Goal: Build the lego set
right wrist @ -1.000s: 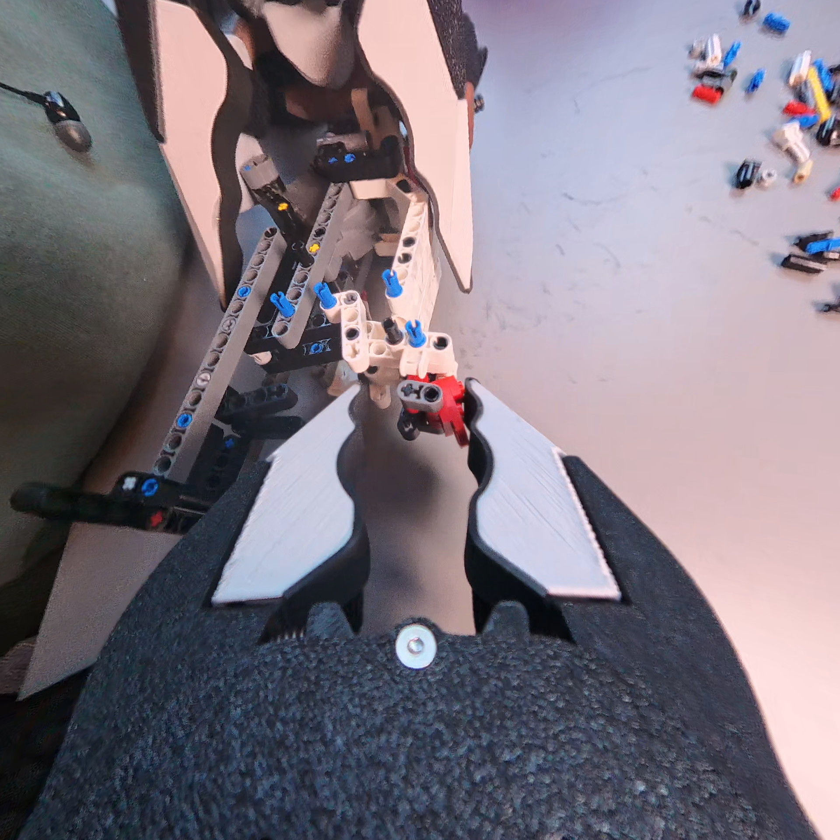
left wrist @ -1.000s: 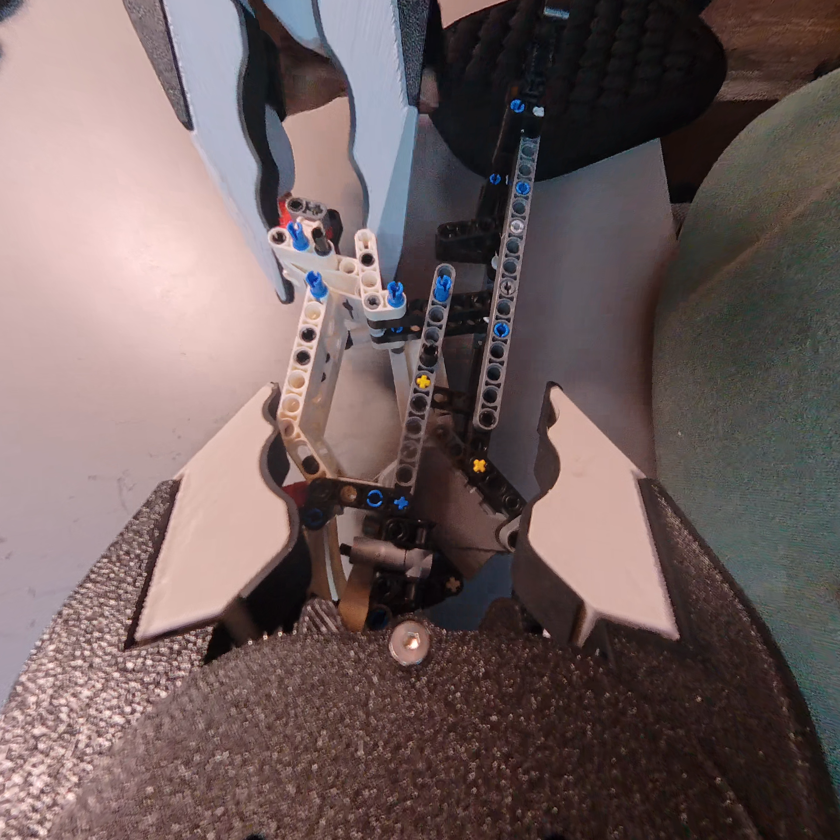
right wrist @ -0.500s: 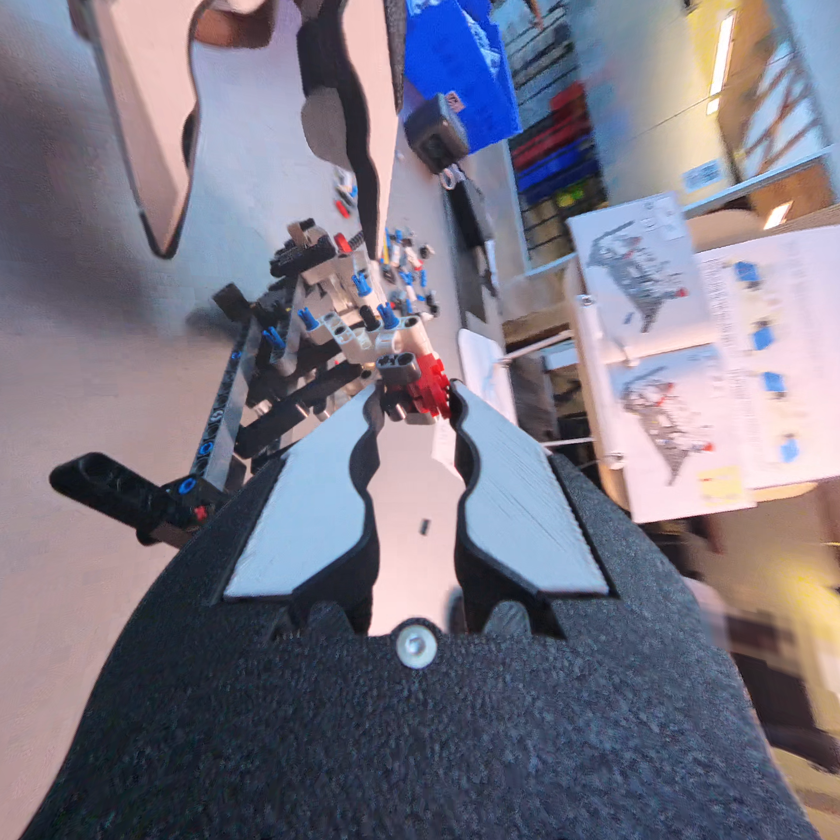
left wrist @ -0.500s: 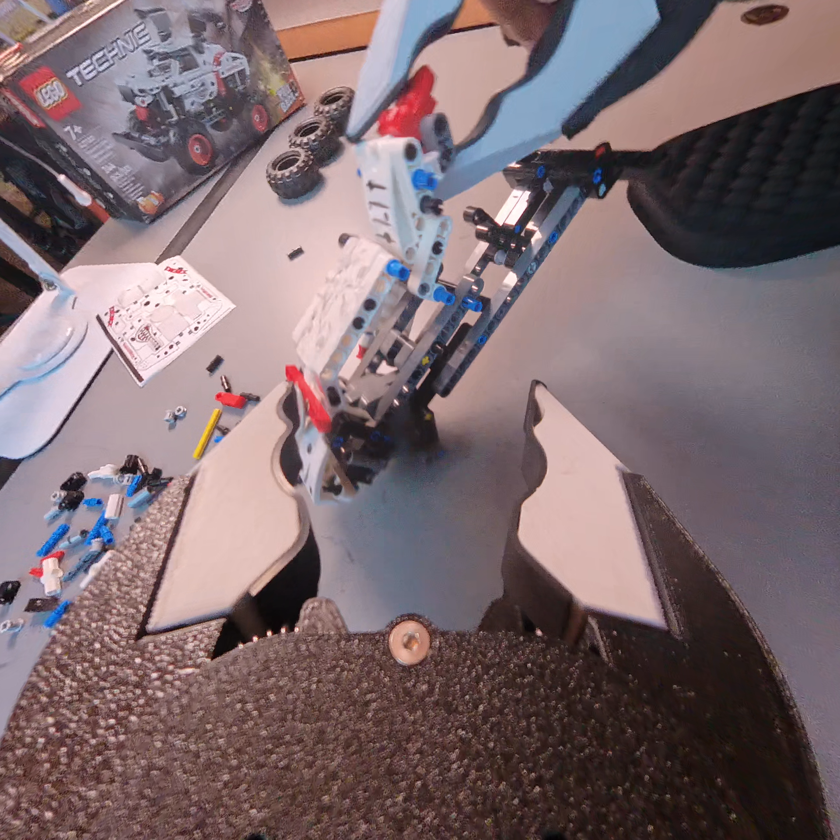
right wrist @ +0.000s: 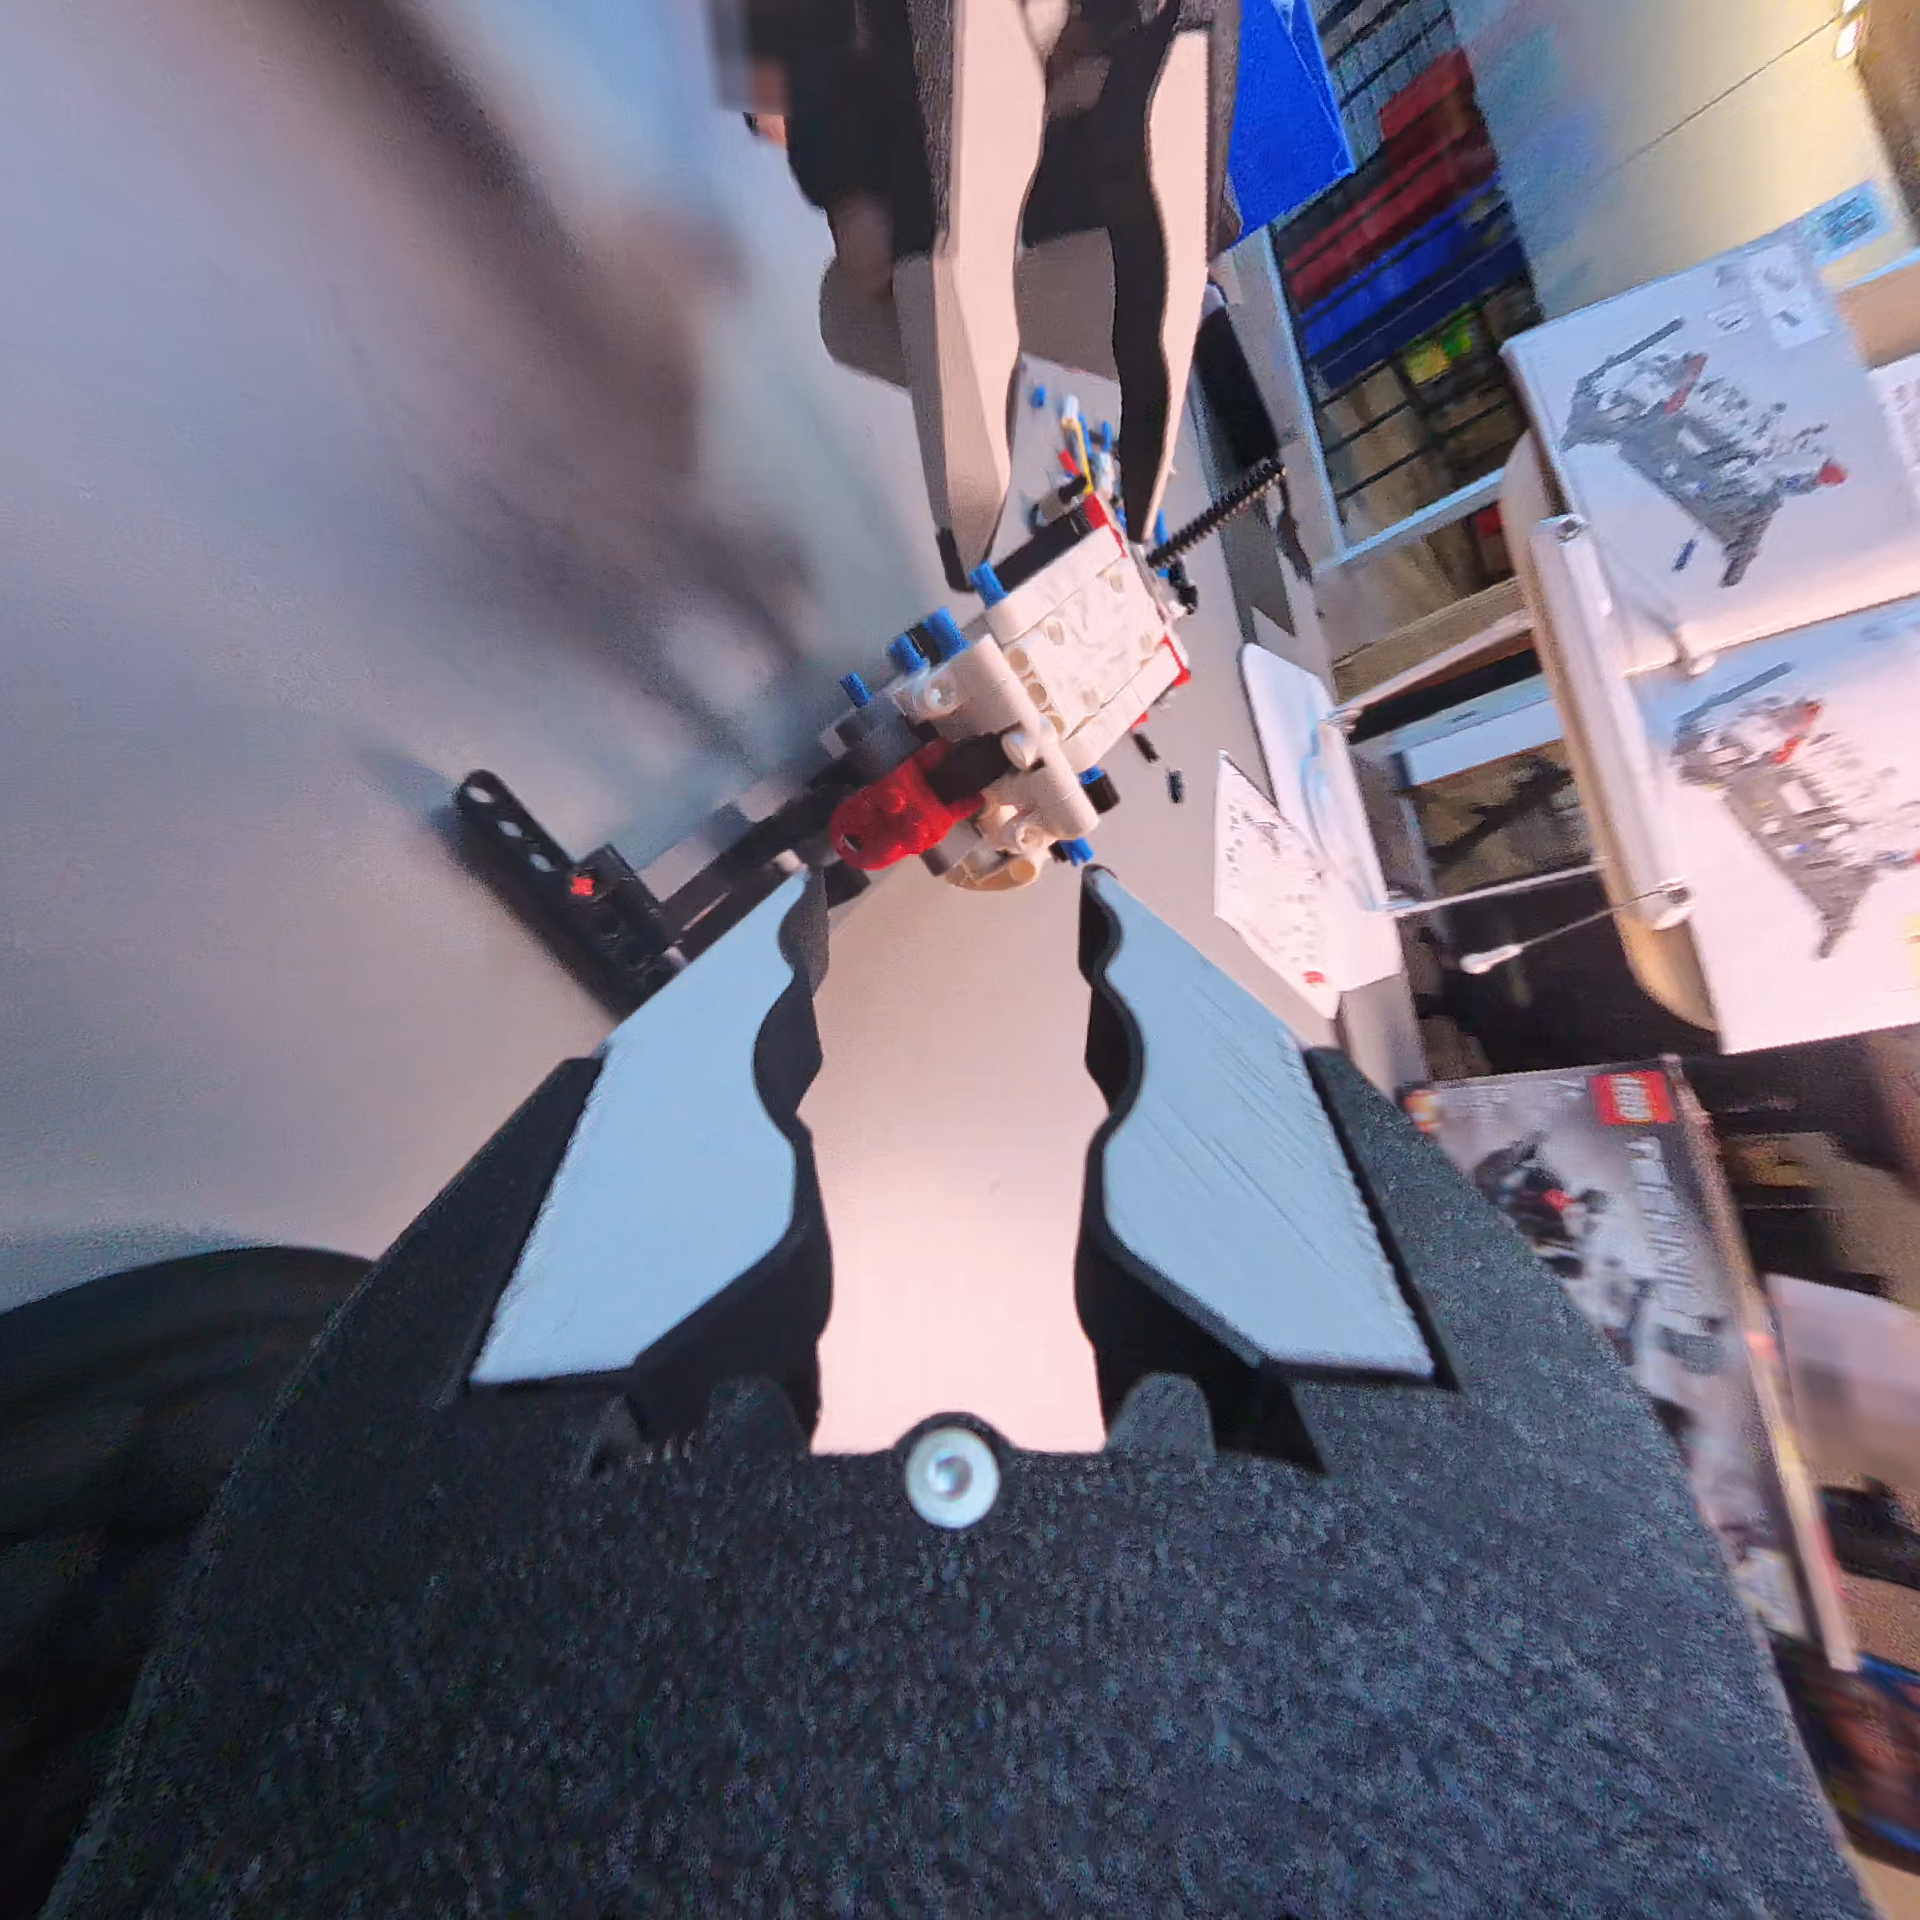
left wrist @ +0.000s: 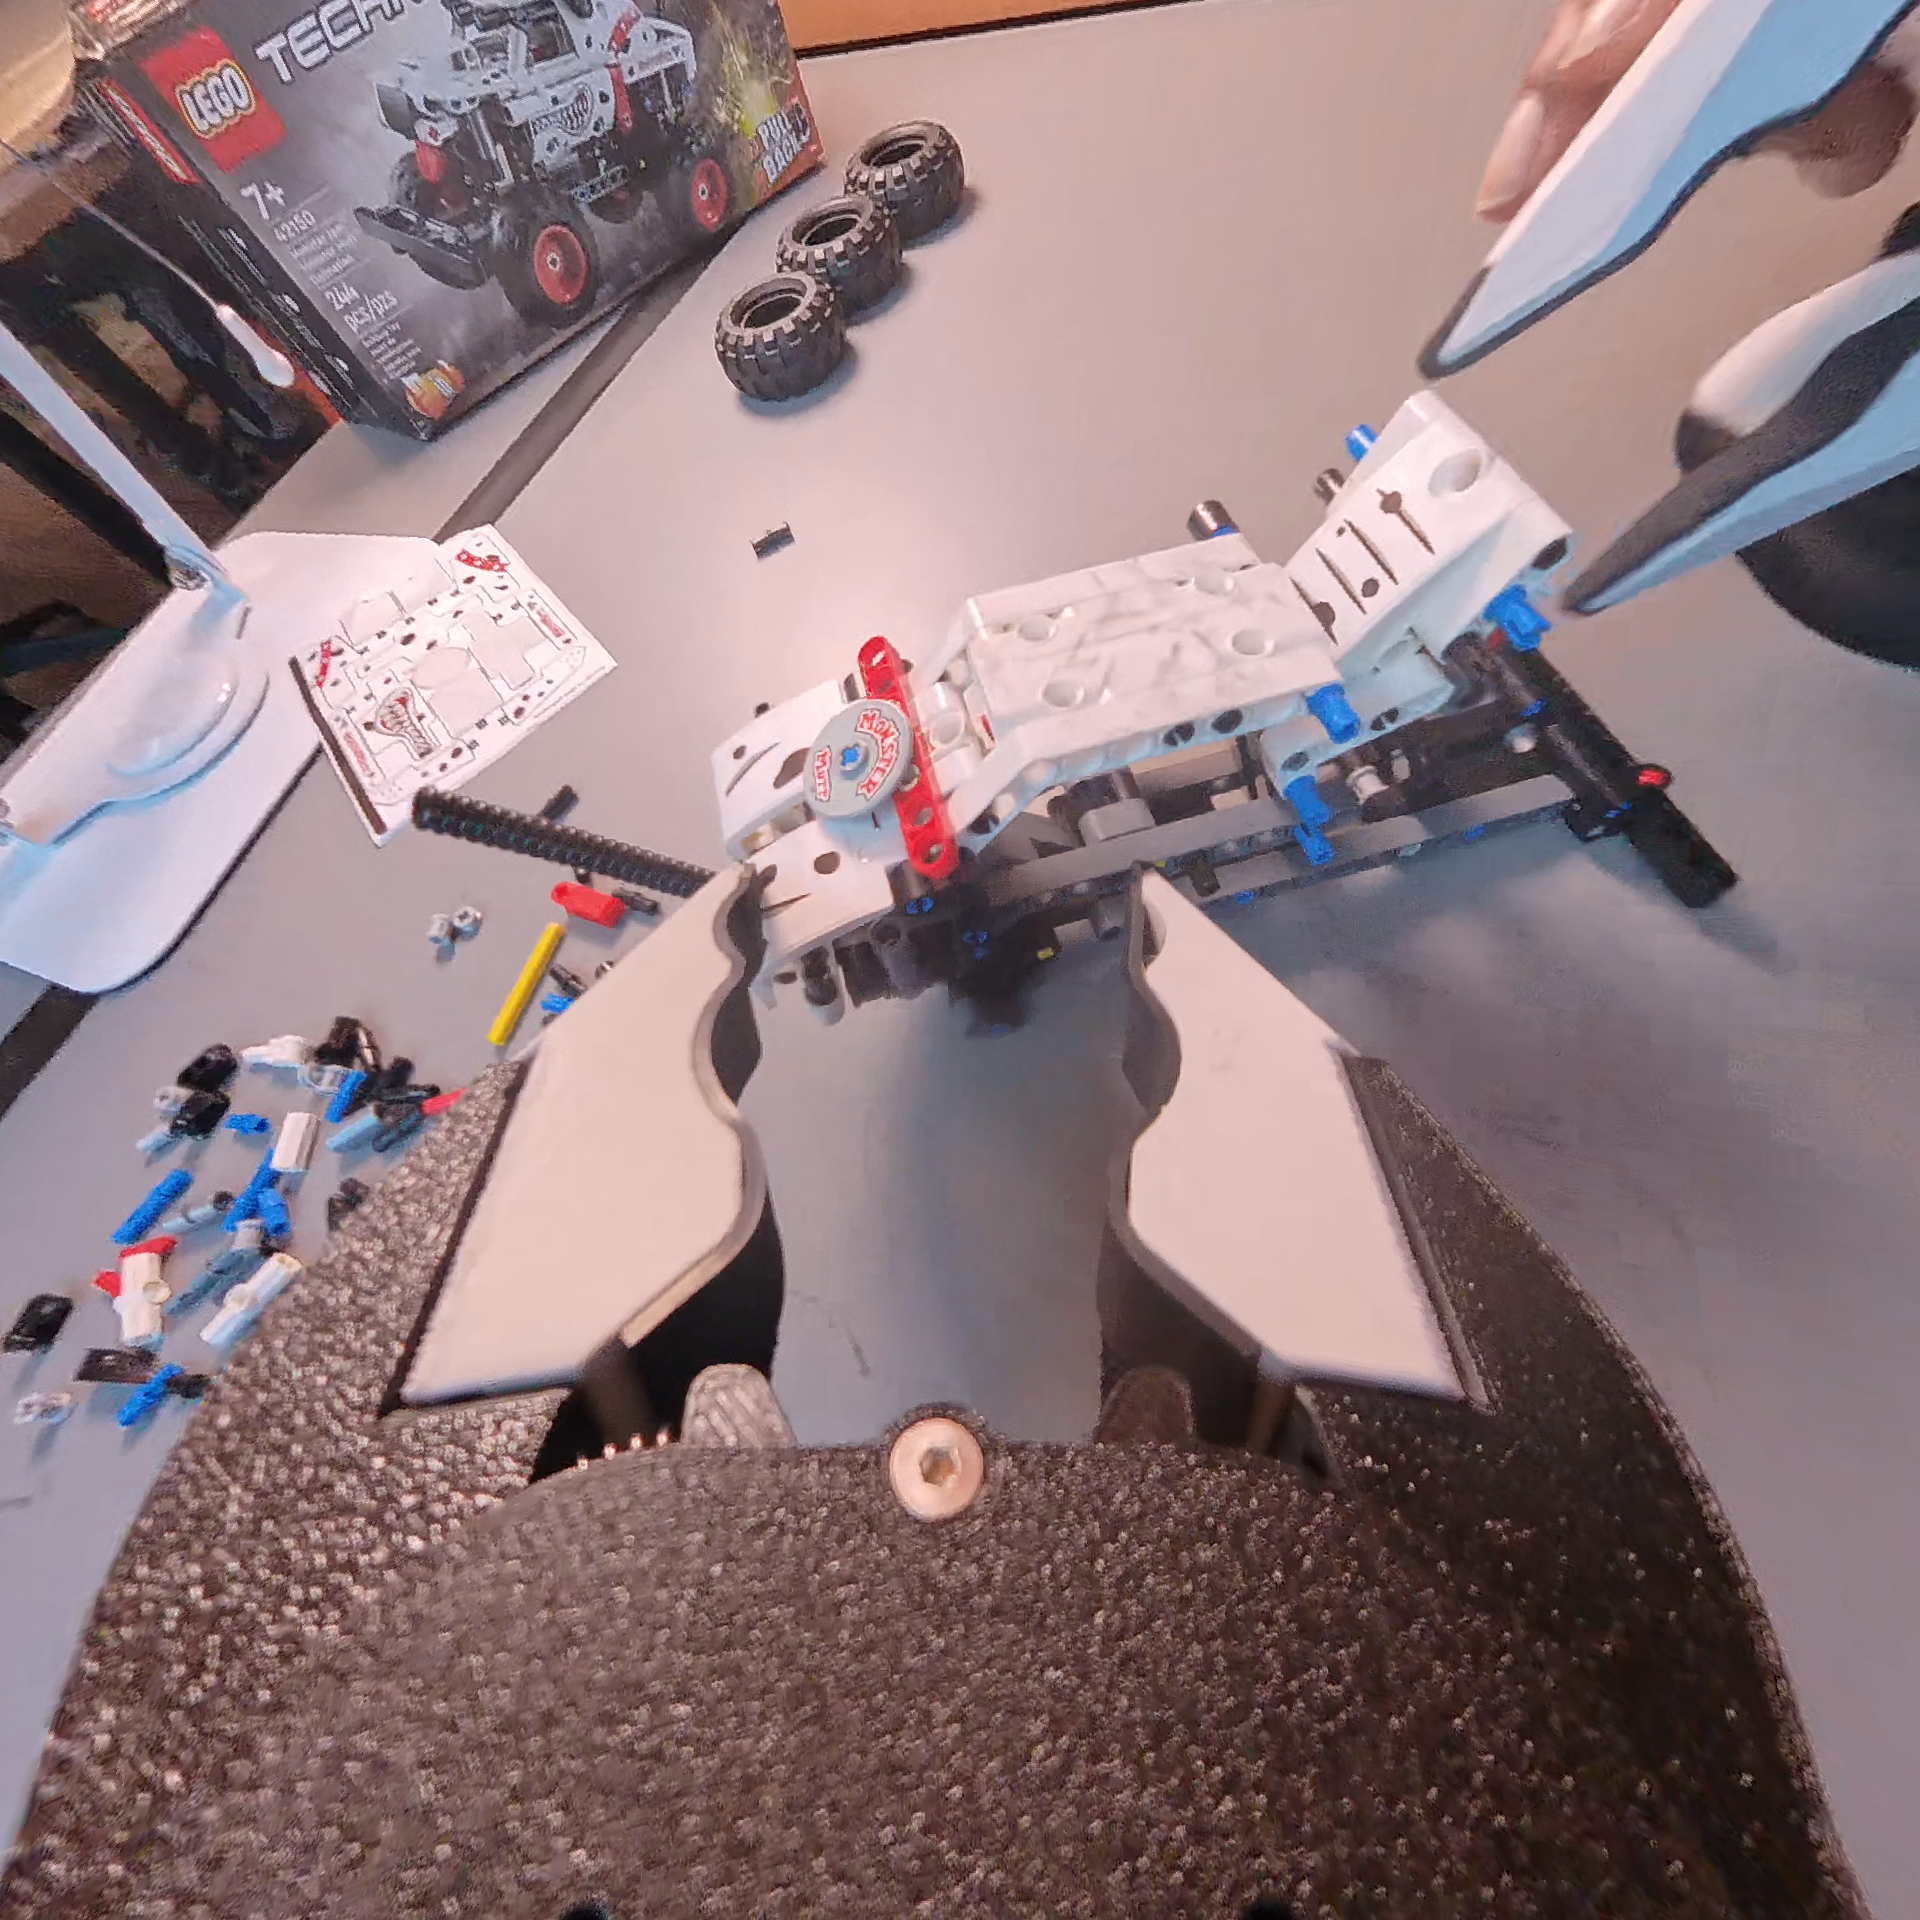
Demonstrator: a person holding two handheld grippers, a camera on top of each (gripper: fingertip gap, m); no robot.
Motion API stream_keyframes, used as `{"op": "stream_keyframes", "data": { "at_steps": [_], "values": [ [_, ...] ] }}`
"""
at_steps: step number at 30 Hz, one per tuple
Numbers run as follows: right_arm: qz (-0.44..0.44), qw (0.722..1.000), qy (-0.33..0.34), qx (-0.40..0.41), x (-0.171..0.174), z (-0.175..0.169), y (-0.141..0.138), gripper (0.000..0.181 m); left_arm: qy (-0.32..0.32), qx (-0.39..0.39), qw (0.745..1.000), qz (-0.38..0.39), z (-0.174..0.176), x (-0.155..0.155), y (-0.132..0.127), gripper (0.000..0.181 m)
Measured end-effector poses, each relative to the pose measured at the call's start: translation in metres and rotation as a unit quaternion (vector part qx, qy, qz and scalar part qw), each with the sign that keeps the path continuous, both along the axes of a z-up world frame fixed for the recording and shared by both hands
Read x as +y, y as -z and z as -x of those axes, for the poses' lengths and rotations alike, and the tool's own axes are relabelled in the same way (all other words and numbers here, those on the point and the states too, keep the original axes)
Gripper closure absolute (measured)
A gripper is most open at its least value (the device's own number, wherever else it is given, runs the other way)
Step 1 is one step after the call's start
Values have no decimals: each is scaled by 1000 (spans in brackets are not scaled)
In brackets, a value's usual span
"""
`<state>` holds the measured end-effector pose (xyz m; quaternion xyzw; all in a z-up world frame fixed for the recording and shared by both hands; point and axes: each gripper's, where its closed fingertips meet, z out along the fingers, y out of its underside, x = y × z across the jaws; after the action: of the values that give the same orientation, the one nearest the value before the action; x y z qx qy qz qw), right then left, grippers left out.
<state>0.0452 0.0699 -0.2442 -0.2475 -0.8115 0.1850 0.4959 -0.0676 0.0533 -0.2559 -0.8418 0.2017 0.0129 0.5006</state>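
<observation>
The half-built lego truck (left wrist: 1122, 665) lies on the grey table (left wrist: 1351, 1091). It has white panels, a red beam, a round grey disc and a black frame. My left gripper (left wrist: 940, 899) is open, and its tips flank the truck's near end. My right gripper (right wrist: 945, 883) is open and empty, with the truck's red end piece (right wrist: 894, 821) just beyond its tips. In the left wrist view the right gripper's fingers (left wrist: 1621, 156) hover spread apart over the truck's far white end. In the right wrist view the left gripper's fingers (right wrist: 966, 416) reach down at the truck's other end.
The set's box (left wrist: 447, 187) and three black tyres (left wrist: 842, 249) stand at the back. A sticker sheet (left wrist: 447, 665), a black toothed bar (left wrist: 551, 842), a yellow axle (left wrist: 525, 982) and several loose small pieces (left wrist: 229, 1174) lie at the left. An instruction booklet (right wrist: 1745, 665) sits on a stand.
The truck was held up between both grippers, with the right shut on its red end. It now lies flat on the table, and the right gripper has opened and let go.
</observation>
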Motion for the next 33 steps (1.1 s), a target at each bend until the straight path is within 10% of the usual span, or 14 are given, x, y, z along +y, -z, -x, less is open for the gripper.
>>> {"op": "stream_keyframes", "data": {
  "at_steps": [4,17,33],
  "values": [
    [132,991,-2,-28,-2,-13,-14,134,5,50,999,-7,4,12,3,113],
    [166,982,-50,-70,-4,12,6,159,155,-47,986,22,-11,75,-3,116],
    [176,982,-37,-62,-75,92,15,126,11,-177,982,69,38,-60,7,113]
  ]
}}
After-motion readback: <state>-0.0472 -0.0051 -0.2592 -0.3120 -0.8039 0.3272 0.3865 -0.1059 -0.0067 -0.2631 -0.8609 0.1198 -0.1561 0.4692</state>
